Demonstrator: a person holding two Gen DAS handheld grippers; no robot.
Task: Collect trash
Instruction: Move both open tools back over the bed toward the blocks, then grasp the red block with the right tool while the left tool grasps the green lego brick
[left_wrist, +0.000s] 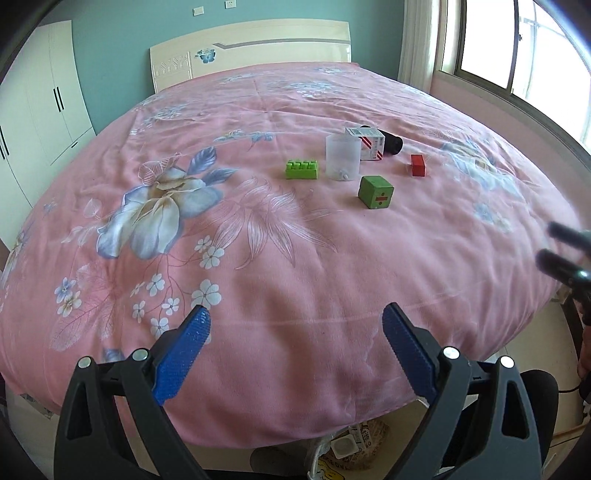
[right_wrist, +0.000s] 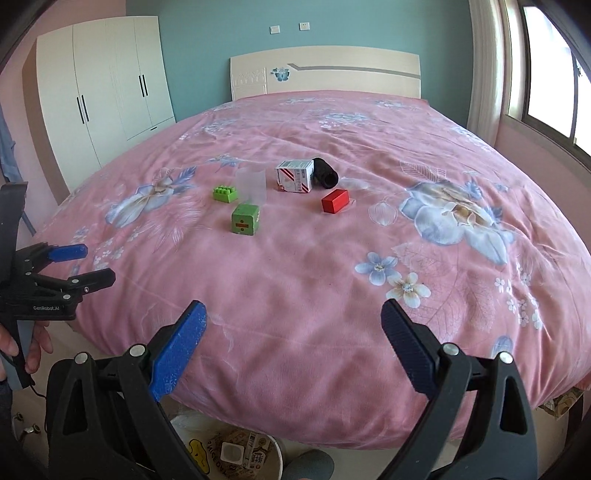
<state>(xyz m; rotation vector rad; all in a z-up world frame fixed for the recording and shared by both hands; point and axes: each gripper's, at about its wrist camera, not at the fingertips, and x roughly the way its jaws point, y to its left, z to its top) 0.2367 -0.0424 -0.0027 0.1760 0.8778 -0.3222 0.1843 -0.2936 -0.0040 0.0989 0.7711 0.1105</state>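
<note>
On the pink floral bedspread (left_wrist: 258, 229) lie a green toy brick (left_wrist: 302, 169), a clear plastic cup (left_wrist: 342, 157), a white and red carton (left_wrist: 371, 143), a black cylinder (left_wrist: 392, 144), a red block (left_wrist: 418, 165) and a green cube (left_wrist: 375, 192). The right wrist view shows the same: brick (right_wrist: 224, 193), cup (right_wrist: 252, 184), carton (right_wrist: 294, 175), cylinder (right_wrist: 325, 172), red block (right_wrist: 334, 201), cube (right_wrist: 245, 219). My left gripper (left_wrist: 295, 317) is open and empty at the bed's near edge, also visible at the left of the right wrist view (right_wrist: 94, 264). My right gripper (right_wrist: 293, 314) is open and empty.
A trash bin with a printed bag (right_wrist: 236, 454) stands on the floor below the bed's near edge, also in the left wrist view (left_wrist: 354, 446). A white wardrobe (right_wrist: 107, 96) is at the left, the headboard (right_wrist: 325, 74) at the back, a window (left_wrist: 517, 48) at the right.
</note>
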